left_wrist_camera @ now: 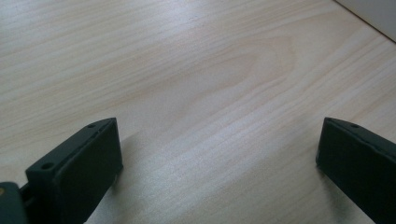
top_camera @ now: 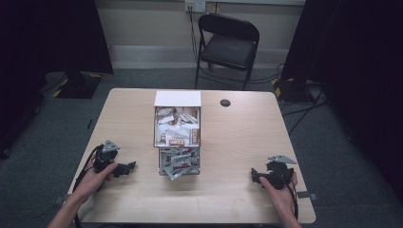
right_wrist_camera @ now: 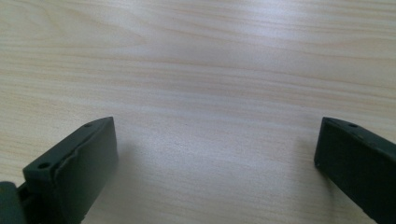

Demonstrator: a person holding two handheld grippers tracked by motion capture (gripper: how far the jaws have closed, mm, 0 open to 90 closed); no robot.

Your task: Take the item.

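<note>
A light wooden table (top_camera: 247,142) stands on grey carpet (top_camera: 43,137) in a dim room. Behind it, a black folding chair (top_camera: 228,45) faces a pale wall (top_camera: 142,21) with a power socket (top_camera: 195,5). Dark curtains (top_camera: 47,33) hang on both sides, and cables trail across the floor.

High view: fixed above the near edge, facing forward and down; the whole worktop (top_camera: 237,142) sits mid-frame, with floor and a chair (top_camera: 228,42) in the upper part. Left claw (top_camera: 129,167) view: rides low, very close to the wood, own jaws wide apart at the bottom corners. Right claw (top_camera: 255,175) view: likewise (equally close). All three views share the worktop surface.
</note>
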